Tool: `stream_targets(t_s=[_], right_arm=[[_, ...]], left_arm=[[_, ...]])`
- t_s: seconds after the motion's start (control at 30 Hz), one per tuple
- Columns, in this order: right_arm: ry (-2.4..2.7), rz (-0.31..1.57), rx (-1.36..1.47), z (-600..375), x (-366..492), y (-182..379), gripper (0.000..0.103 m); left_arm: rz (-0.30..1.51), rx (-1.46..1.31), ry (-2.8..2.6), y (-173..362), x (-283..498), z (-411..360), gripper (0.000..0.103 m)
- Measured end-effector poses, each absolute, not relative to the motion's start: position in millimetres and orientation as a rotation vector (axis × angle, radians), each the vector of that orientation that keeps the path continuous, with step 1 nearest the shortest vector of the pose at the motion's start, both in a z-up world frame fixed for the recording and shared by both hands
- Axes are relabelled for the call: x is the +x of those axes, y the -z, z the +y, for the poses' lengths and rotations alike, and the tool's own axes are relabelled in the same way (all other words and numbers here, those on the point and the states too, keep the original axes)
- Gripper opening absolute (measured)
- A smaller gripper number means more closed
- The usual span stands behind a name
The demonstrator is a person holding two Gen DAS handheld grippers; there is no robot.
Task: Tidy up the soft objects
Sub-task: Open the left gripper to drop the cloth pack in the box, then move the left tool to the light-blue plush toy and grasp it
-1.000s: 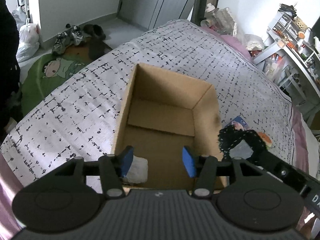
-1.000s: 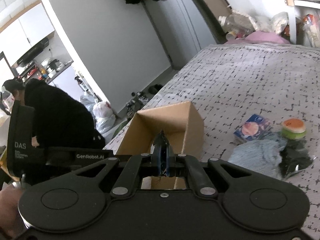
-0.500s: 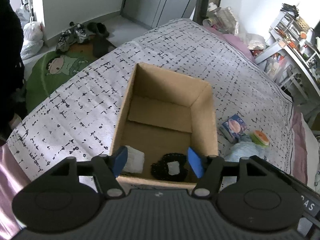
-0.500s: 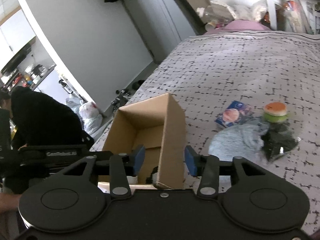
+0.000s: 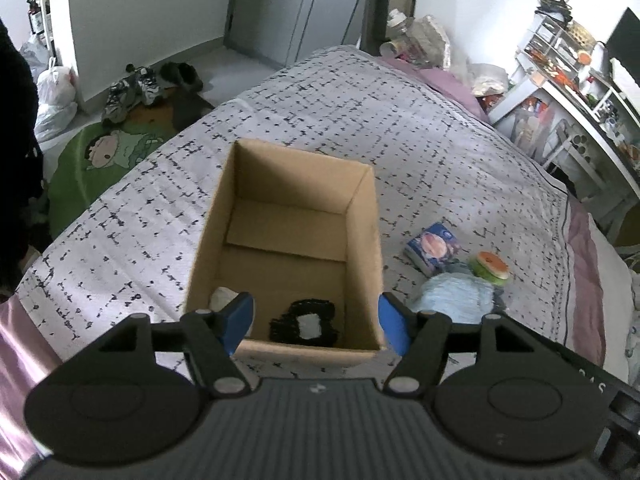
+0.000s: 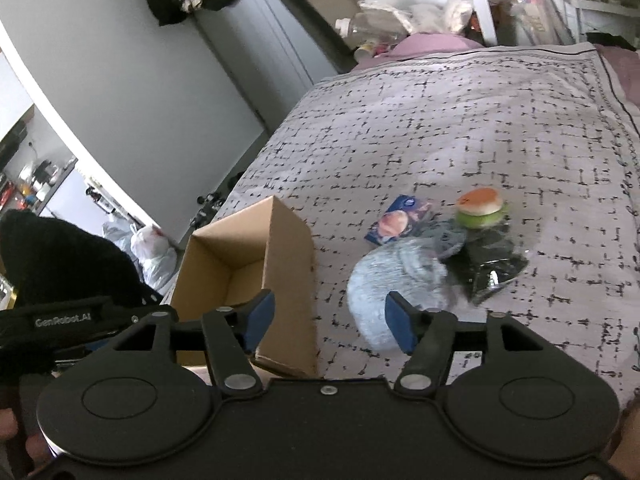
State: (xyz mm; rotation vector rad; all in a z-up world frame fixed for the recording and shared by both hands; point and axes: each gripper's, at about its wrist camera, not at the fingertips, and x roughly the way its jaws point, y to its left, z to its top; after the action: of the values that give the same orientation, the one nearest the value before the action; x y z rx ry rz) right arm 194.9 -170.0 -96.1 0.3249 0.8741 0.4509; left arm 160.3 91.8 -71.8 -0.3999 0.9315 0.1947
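An open cardboard box [image 5: 362, 220] stands on the patterned bed; it also shows in the right wrist view [image 6: 286, 256]. Inside it lie a black knitted item [image 5: 306, 322] and a white soft item [image 5: 222, 298]. To the box's right lie a light blue cloth [image 6: 394, 276], a blue packet [image 6: 396, 220], a burger-shaped toy [image 6: 480, 208] and a black bagged item [image 6: 494, 266]. My left gripper [image 5: 314, 322] is open and empty over the box's near edge. My right gripper [image 6: 330, 322] is open and empty, between the box and the blue cloth.
The bed cover [image 5: 420, 128] stretches far beyond the box. Shoes and a green mat [image 5: 116, 148] lie on the floor at left. Cluttered shelves [image 5: 568, 64] stand at right. A person in black [image 6: 52, 256] is at the left.
My right gripper opened and dropped the black knitted item into the box, then swung right toward the blue cloth. My left gripper drew back a little.
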Motion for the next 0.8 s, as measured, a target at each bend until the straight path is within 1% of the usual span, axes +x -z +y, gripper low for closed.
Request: stream_targets(t_s=[0.37, 0.8], right_arm=[[-0.437, 0.85, 0.398, -201.0, 196.6, 90.9, 0.064], [-0.367, 0.878, 0.513, -241.4, 206.1, 97.4, 0.064]], left_arm=[[0.934, -0.348, -0.173, 62.4, 166.5, 56.2, 0.068], [0.93, -0.319, -0.126, 60.7, 180.3, 17.1, 0.068]])
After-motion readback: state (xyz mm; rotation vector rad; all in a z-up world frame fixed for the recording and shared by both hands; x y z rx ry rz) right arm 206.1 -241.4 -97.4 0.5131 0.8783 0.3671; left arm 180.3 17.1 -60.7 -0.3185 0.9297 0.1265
